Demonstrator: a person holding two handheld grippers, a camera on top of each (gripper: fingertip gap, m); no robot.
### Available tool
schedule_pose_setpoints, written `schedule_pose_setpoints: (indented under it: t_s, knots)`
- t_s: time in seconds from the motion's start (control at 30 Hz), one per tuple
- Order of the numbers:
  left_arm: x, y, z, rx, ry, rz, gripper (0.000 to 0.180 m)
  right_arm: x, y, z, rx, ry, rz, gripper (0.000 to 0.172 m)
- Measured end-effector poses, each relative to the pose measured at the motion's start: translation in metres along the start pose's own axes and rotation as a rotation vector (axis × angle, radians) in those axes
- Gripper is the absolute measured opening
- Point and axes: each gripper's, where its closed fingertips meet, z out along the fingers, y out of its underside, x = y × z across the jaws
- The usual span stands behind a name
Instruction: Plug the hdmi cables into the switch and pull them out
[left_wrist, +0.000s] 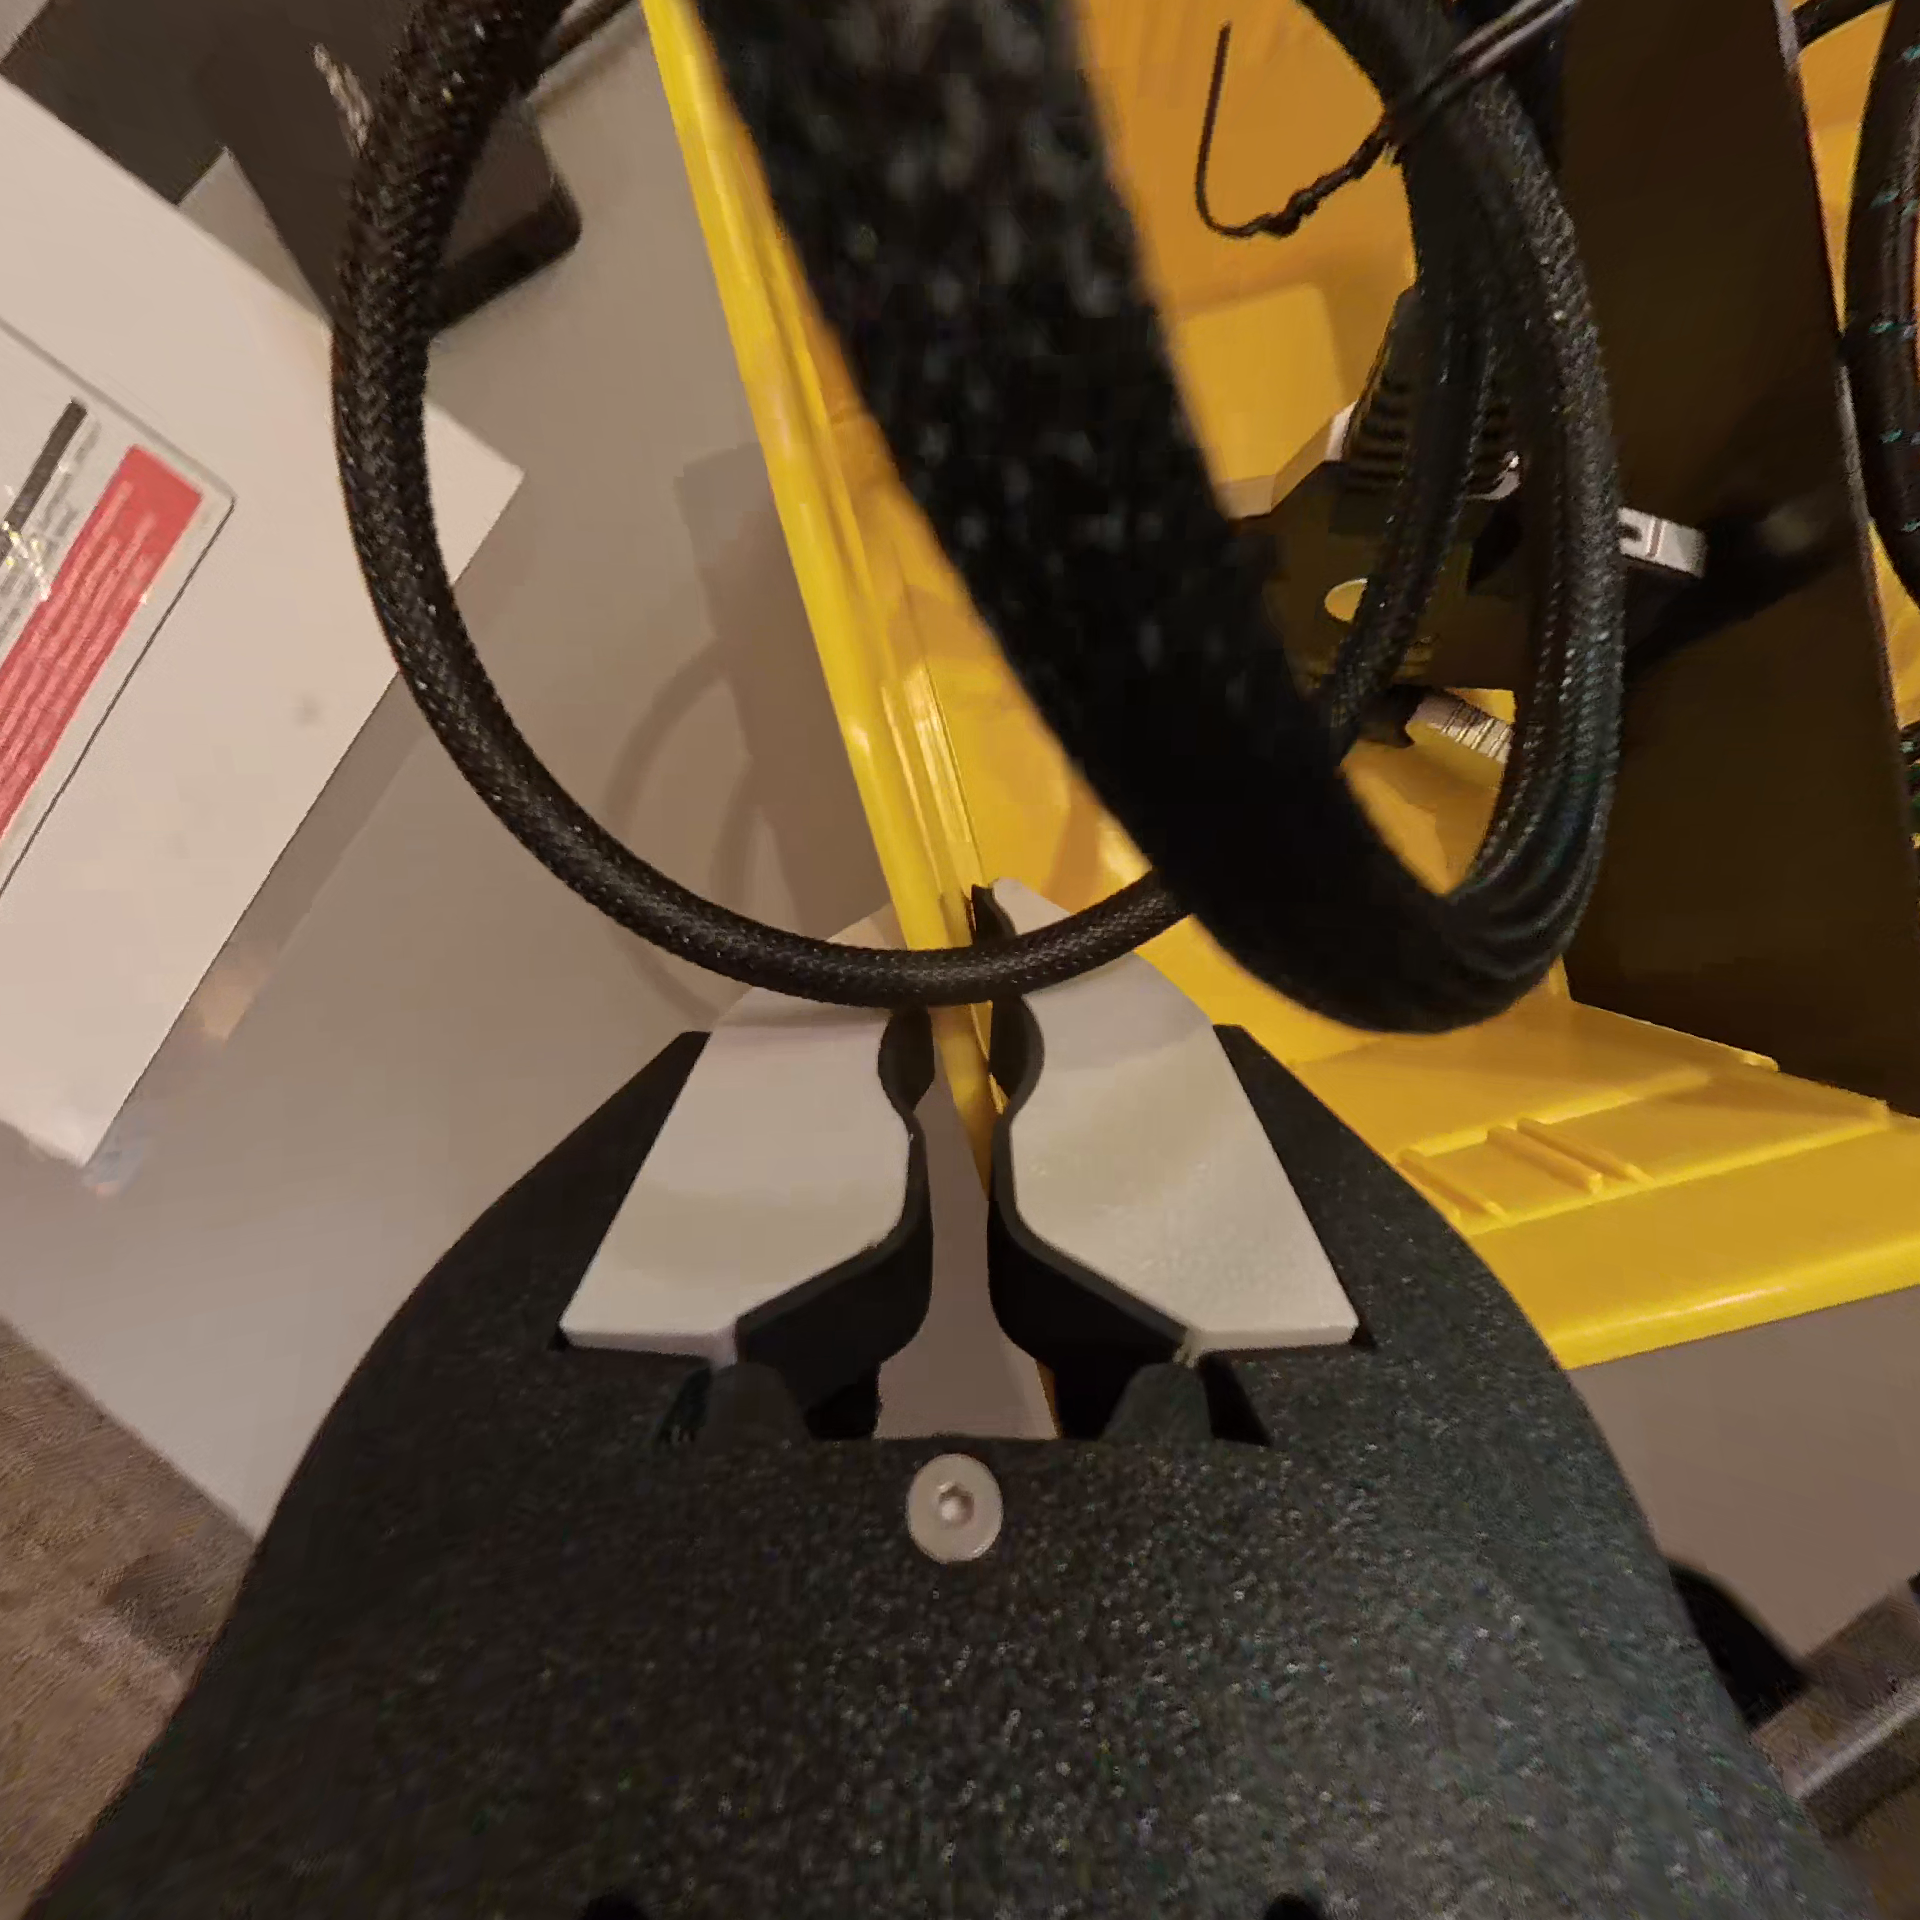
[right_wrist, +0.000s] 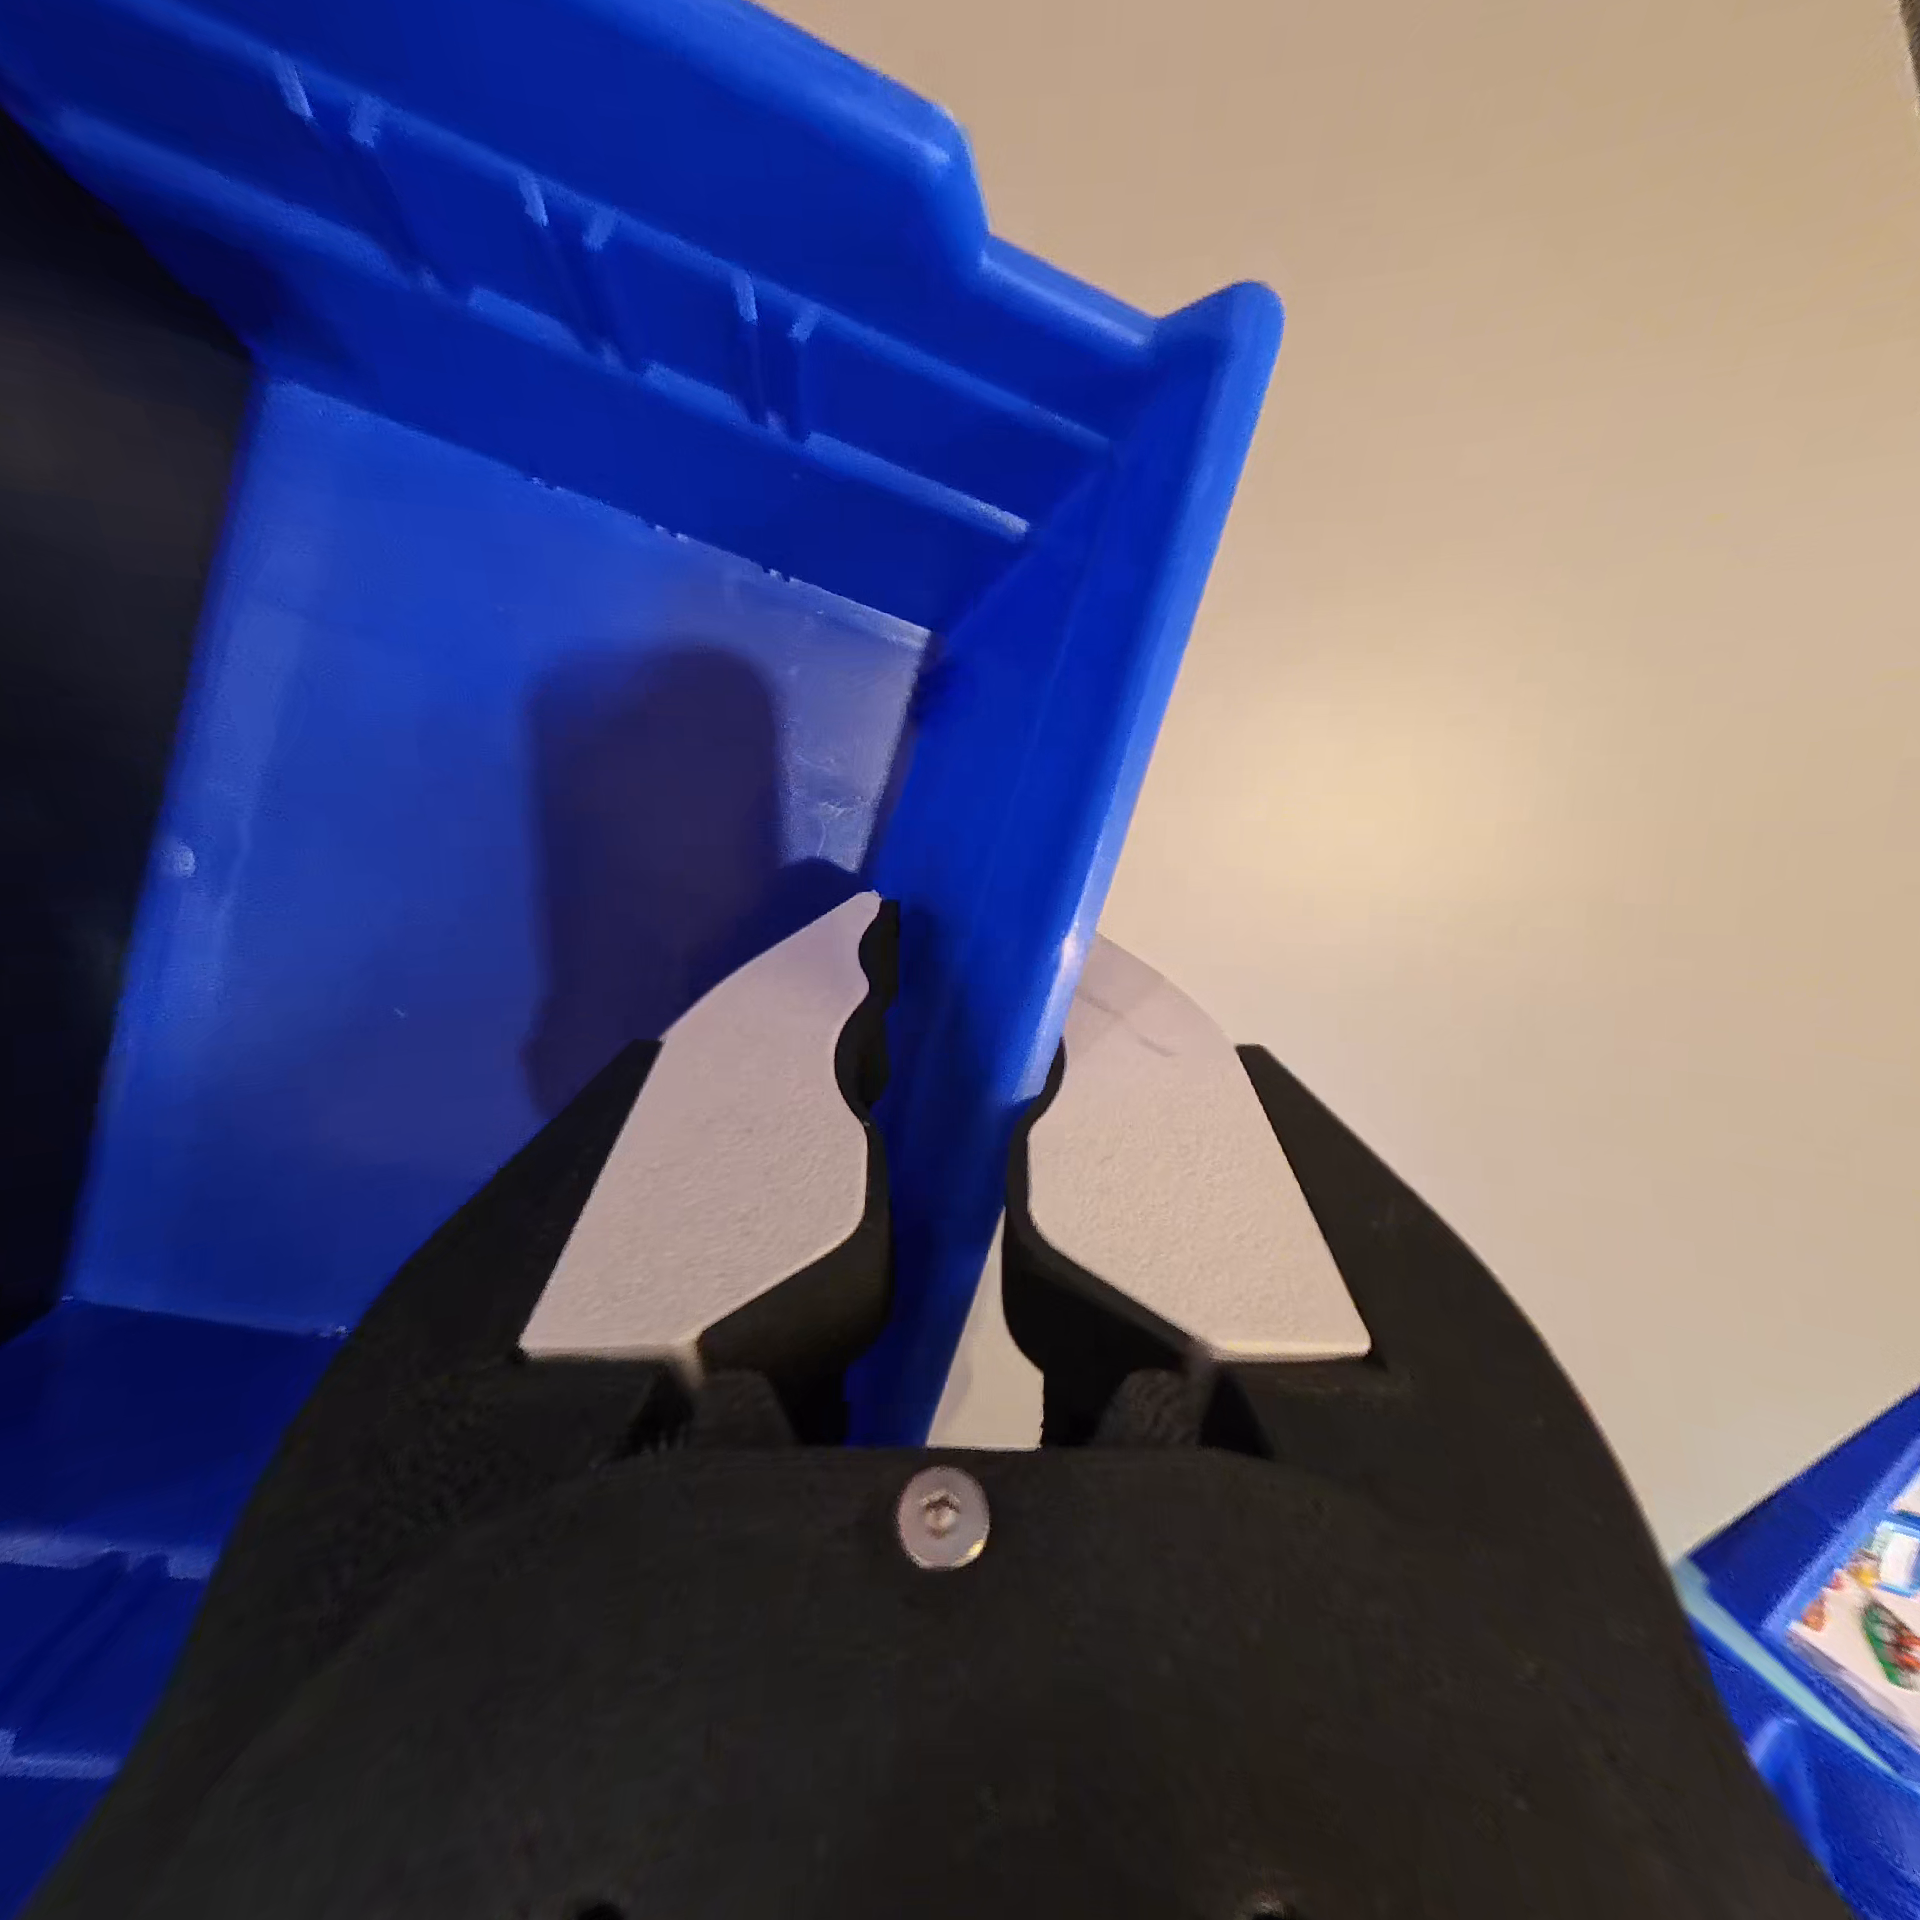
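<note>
Between right gripper (right_wrist: 961, 997) pads: blue bin (right_wrist: 520, 831) rim, upright.

My left gripper (left_wrist: 961, 961): black speckled body, pale grey fingers (left_wrist: 1143, 1174), closed on yellow bin (left_wrist: 914, 790) rim. Black braided cable (left_wrist: 416, 582). White box (left_wrist: 208, 727), red label, left of frame. My right gripper (right_wrist: 971, 997): same colours, clamping blue bin (right_wrist: 1091, 727) rim; beige table (right_wrist: 1558, 727).
</note>
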Motion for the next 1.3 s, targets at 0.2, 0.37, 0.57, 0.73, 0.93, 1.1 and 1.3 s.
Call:
schedule_pose_setpoints:
  t_s: [0.2, 0.37, 0.57, 0.73, 0.93, 1.1, 1.3]
  knots:
    - [-0.037, 0.043, -0.02, -0.096, -0.009, 0.138, 0.007, 0.045, 0.003, -0.003, -0.061, 0.097, -0.154, 0.028]
    - [-0.068, 0.065, -0.031, -0.155, -0.018, 0.219, 0.01, 0.071, -0.004, -0.007, -0.075, 0.148, -0.249, 0.031]
    - [-0.105, 0.084, -0.039, -0.244, 0.0, 0.318, 0.011, 0.074, -0.001, 0.0, -0.096, 0.057, -0.288, 0.029]
    - [-0.126, 0.085, -0.038, -0.278, 0.049, 0.41, 0.01, 0.065, 0.011, 0.007, -0.103, -0.119, -0.276, 0.021]
    - [-0.144, 0.068, -0.029, -0.332, 0.083, 0.572, 0.01, 0.068, 0.011, 0.009, -0.129, -0.178, -0.324, 0.018]
    - [-0.154, 0.053, -0.021, -0.383, 0.093, 0.66, 0.01, 0.081, 0.012, 0.011, -0.141, -0.164, -0.367, 0.019]
    - [-0.158, 0.039, -0.013, -0.395, 0.076, 0.696, 0.013, 0.103, 0.014, 0.014, -0.148, -0.131, -0.424, 0.023]
